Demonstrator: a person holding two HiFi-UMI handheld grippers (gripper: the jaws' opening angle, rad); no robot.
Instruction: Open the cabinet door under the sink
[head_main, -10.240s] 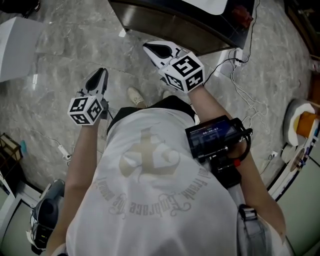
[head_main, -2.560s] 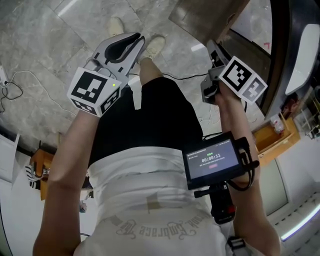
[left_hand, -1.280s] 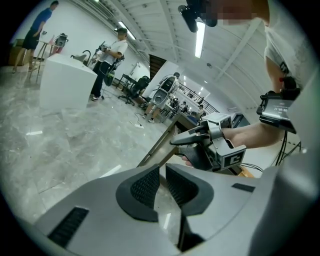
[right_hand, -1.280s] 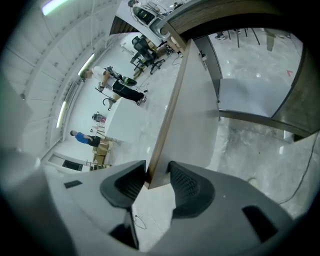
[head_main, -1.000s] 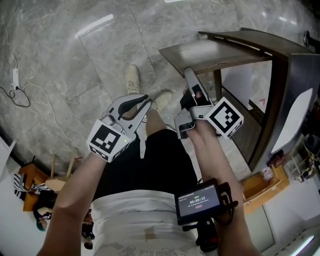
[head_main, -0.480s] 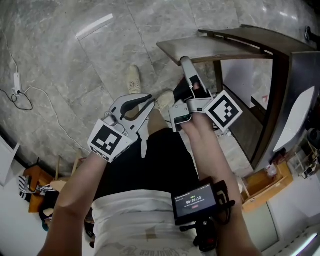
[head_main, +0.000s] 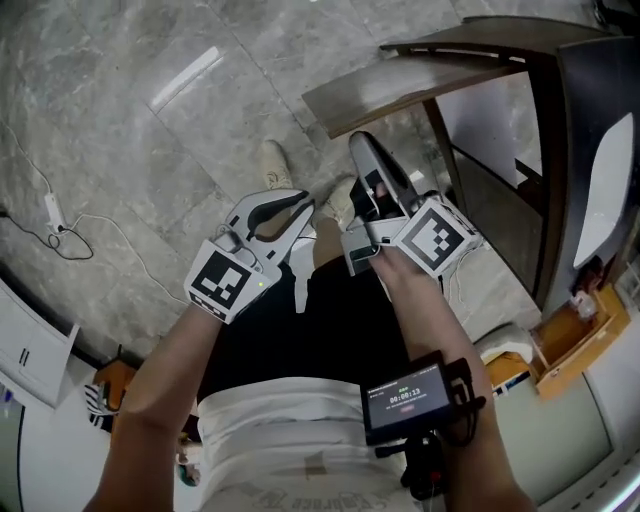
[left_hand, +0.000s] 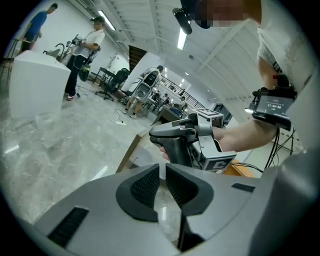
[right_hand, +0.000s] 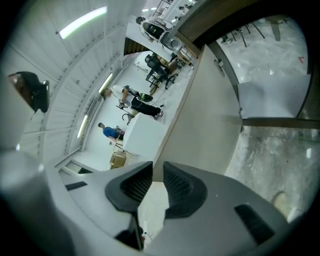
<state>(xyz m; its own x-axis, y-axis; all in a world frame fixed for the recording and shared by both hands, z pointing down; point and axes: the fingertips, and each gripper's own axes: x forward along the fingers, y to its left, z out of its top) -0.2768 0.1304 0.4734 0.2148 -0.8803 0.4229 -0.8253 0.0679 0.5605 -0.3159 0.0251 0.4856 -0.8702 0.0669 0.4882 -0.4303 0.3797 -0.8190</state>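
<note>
Wrapping up the opening step, I am seeing the cabinet door (head_main: 400, 85) swung out at one o'clock. The right gripper (head_main: 358, 142) has just been closing its jaws to a slit, empty. The left gripper (head_main: 300, 205) is likewise a slit apart and empty. Next, I judge, comes withdrawing.

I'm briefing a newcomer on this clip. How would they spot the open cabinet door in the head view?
Find the dark cabinet on the right edge. A thin brown door juts left from its top over the grey floor. Unlike the orange box lower down, it is a flat panel.
</note>
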